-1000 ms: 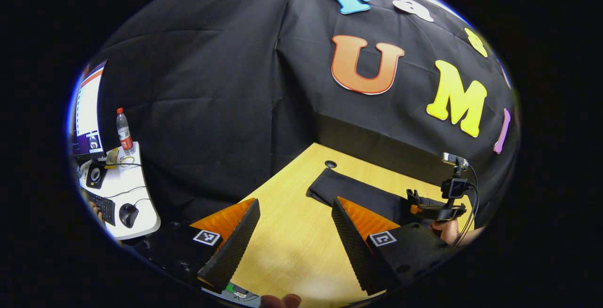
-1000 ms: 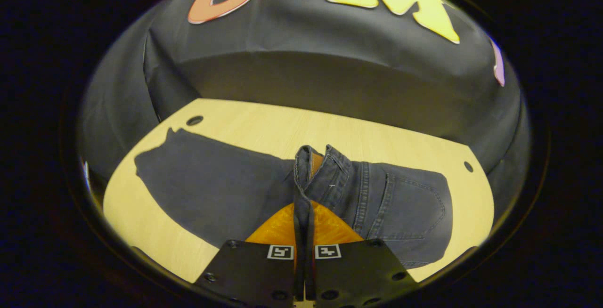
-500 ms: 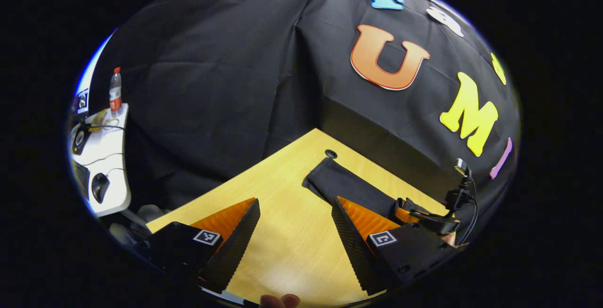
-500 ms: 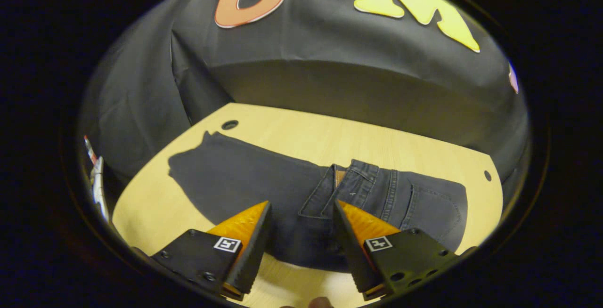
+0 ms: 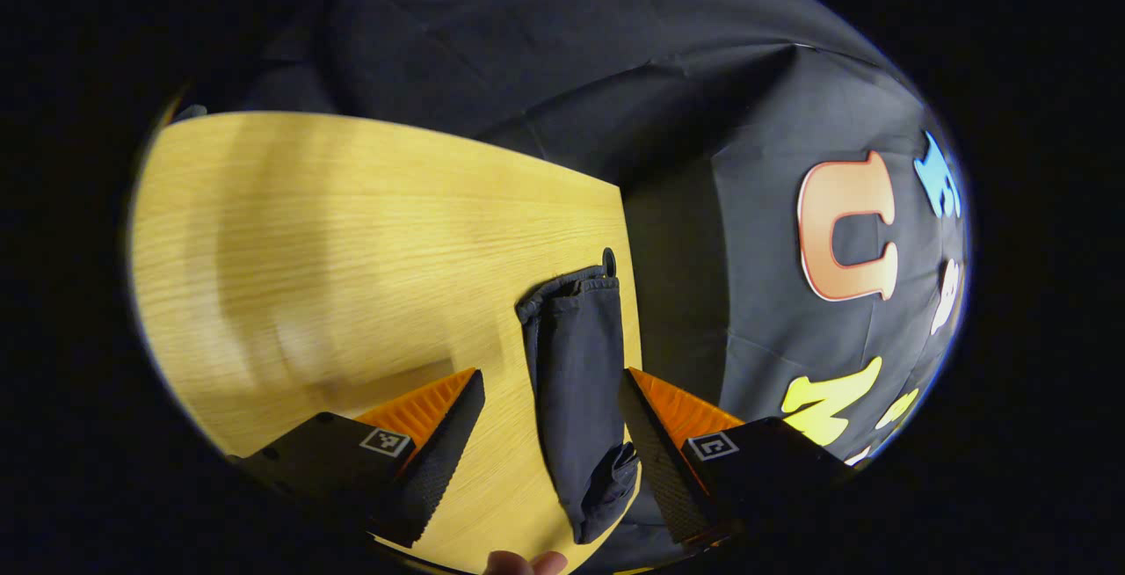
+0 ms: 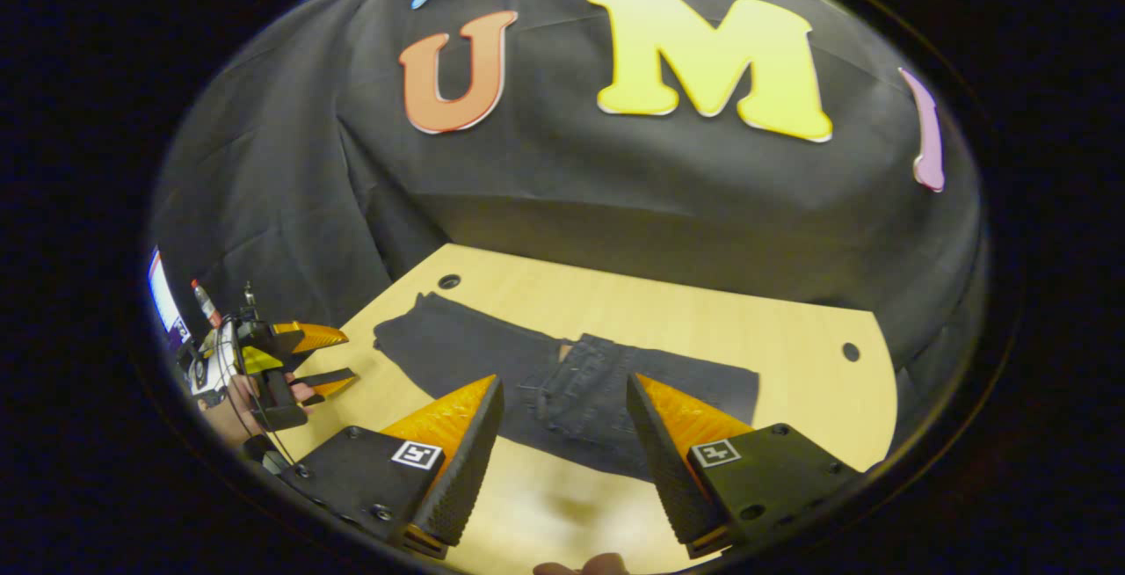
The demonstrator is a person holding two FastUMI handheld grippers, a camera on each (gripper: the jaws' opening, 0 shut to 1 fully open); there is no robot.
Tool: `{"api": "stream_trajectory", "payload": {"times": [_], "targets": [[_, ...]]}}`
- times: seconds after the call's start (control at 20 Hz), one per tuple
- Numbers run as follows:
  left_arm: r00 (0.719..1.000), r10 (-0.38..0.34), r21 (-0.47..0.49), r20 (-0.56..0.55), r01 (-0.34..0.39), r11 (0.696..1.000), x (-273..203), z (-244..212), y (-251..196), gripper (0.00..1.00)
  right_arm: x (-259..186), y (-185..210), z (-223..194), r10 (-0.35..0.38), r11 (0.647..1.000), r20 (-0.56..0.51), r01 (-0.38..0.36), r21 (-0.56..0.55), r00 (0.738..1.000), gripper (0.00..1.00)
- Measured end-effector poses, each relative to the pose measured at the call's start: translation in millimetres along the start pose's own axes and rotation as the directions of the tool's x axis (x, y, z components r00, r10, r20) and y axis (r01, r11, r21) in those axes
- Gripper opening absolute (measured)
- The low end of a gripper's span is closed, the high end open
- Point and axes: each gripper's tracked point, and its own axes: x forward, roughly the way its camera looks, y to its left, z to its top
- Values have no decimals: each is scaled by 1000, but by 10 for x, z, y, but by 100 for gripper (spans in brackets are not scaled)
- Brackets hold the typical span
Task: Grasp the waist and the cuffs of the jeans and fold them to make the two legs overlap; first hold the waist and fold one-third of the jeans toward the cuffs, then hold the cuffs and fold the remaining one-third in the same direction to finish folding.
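Observation:
Dark jeans (image 6: 492, 364) lie flat on the wooden table (image 6: 703, 329), the waist part (image 6: 584, 382) folded over the legs toward the cuffs. My right gripper (image 6: 558, 461) hovers open above the near edge of that folded waist, touching nothing. In the left gripper view the cuff end of the jeans (image 5: 576, 355) runs lengthwise between the fingers of my open left gripper (image 5: 549, 461), which hangs above it. The left gripper (image 6: 338, 360), in a hand, also shows at the left in the right gripper view, near the cuffs.
The table has round cable holes (image 6: 449, 281) near its back corners, one (image 5: 608, 260) just beyond the cuffs. The black cloth wall (image 6: 615, 197) stands close behind the table. A monitor (image 6: 163, 302) and a bottle (image 6: 204, 301) sit far off to the left.
My right gripper let go of the waistband, opened and drew back and up. My left gripper swung round to face along the cuff end of the jeans.

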Motion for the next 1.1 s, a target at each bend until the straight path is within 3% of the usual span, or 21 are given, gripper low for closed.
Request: {"api": "stream_trajectory", "payload": {"times": [0.3, 0.45, 0.6, 0.65, 0.7, 0.8, 0.85, 1.0, 1.1], "targets": [[1000, 4, -47, 20, -3, 999, 512, 40, -139, 98, -274, -676, -169, -124, 981, -38, 129, 148, 991, 87], [999, -3, -42, 33, 4, 999, 682, 68, -220, 98, -340, -834, -175, -155, 976, -28, 157, 149, 988, 84], [996, -54, -78, 65, 59, 995, 871, 132, -334, 97, -458, -898, -217, -161, 974, -34, 164, 155, 986, 88], [998, -28, -67, 61, 32, 997, 969, 101, -256, 96, -481, -926, -238, -165, 974, -38, 168, 153, 986, 84], [998, -23, -60, 53, 26, 998, 1002, 46, -192, 75, -512, -945, -268, -169, 973, -38, 172, 153, 985, 88], [998, -36, -68, 52, 39, 997, 1102, 37, -223, 32, -613, -1027, -315, -182, 971, -38, 186, 153, 983, 84], [998, -21, -53, 51, 24, 998, 1127, 32, -201, 36, -660, -1076, -337, -191, 968, -39, 195, 159, 981, 84], [999, 2, -2, 50, -2, 1000, 1068, 28, -211, 18, -857, -1203, -377, -216, 956, -35, 218, 195, 976, 87], [998, -6, 14, 56, 5, 1000, 964, 37, -339, 14, -997, -1288, -342, -242, 947, -8, 238, 214, 970, 87]]}}
